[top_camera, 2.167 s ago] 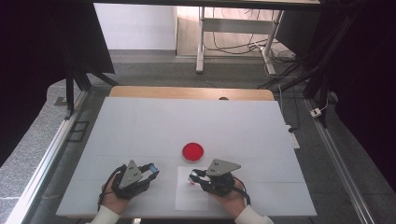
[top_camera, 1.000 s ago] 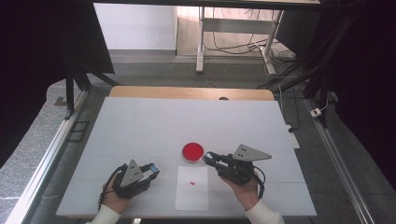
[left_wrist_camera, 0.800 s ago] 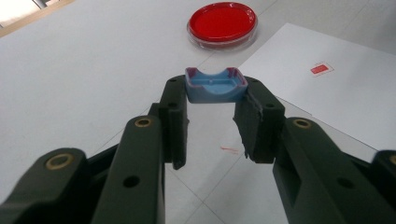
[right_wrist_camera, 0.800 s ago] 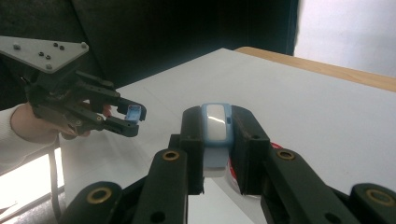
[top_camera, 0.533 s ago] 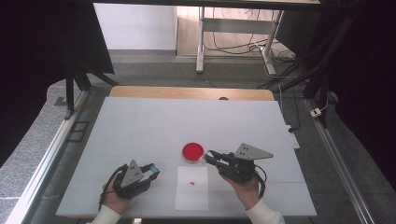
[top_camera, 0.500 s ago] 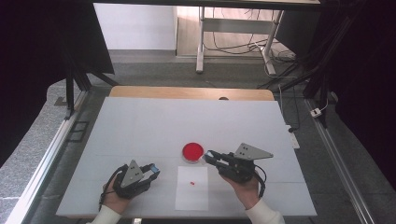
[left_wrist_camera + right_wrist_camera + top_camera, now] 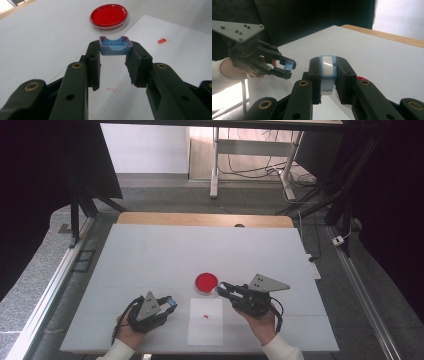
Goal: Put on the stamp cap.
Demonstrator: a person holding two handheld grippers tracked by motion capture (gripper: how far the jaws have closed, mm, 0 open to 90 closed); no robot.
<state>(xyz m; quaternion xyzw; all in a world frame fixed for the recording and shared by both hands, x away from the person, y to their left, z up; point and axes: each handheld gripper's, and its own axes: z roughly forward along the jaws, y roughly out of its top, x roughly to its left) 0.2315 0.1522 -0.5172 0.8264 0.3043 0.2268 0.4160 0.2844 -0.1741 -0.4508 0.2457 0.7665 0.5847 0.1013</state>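
We see a small blue plastic tray (image 7: pixel 115 45), rectangular with rounded corners and a raised rim, clamped by its sides between the tips of the left gripper (image 7: pixel 115 51) near the table's front edge. The right gripper (image 7: pixel 327 72) pinches a pale blue piece (image 7: pixel 327 68) with a glossy white face, held on edge; its lower end sinks between the jaws and we cannot make out its full shape. Just ahead of that gripper lies a round clear dish (image 7: pixel 206 283) with smooth red filling, flat on the matte white table (image 7: pixel 165 255). Between the hands lies a white paper sheet (image 7: pixel 206 327) bearing a tiny red mark (image 7: pixel 206 315), too small to read. Beyond the dish the tabletop runs bare to the wooden strip (image 7: pixel 200 220) at the far edge.
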